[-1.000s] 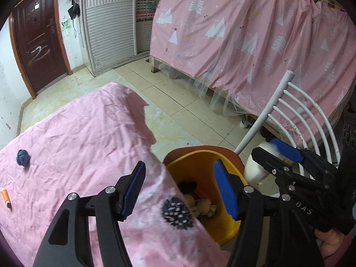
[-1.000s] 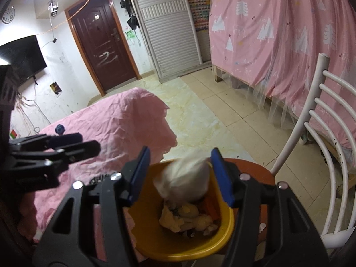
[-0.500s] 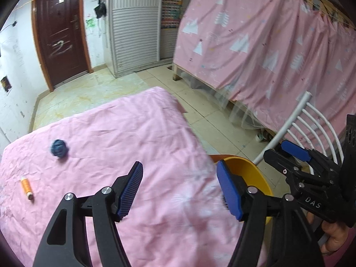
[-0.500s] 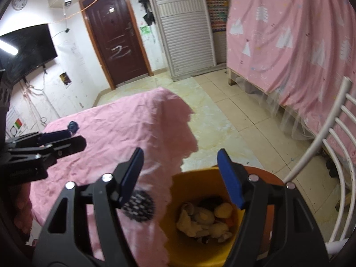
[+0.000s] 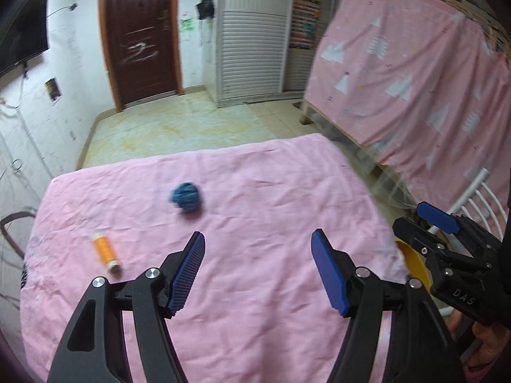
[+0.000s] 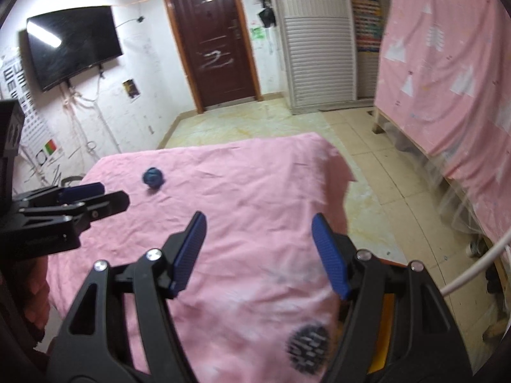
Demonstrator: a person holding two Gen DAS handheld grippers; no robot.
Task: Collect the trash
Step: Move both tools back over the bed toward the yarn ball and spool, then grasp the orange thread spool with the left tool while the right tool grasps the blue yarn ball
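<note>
The left gripper [image 5: 257, 266] is seen with its blue pads spread apart and nothing between them, poised above the pink cloth [image 5: 255, 198] that covers the table. The right gripper [image 6: 258, 250] is likewise released and empty, its jaws parted over the same cloth nearer the right-hand edge; in the left wrist view it [image 5: 437, 223] is seen past that edge, gripped from below by a hand [image 5: 479, 332]. Two pieces of trash are left on the cloth: a crumpled blue ball [image 5: 186, 196] lying ahead of the left gripper and slightly to its left, well clear of every edge, and an orange tube [image 5: 105, 252] lying on its side nearer the left edge, apart from the ball. Between the pads and the blue ball only bare, wrinkled cloth is seen. The yellow bin [image 5: 413, 261] is glimpsed just beyond the right edge of the table, mostly hidden by the right gripper. A white chair back [image 5: 479, 191] stands behind the bin. Beyond the far edge of the table an open stretch of tiled floor [image 5: 198, 127] runs to the dark door [image 5: 140, 35], bounded on the right by a pink curtain [image 5: 415, 73].
</note>
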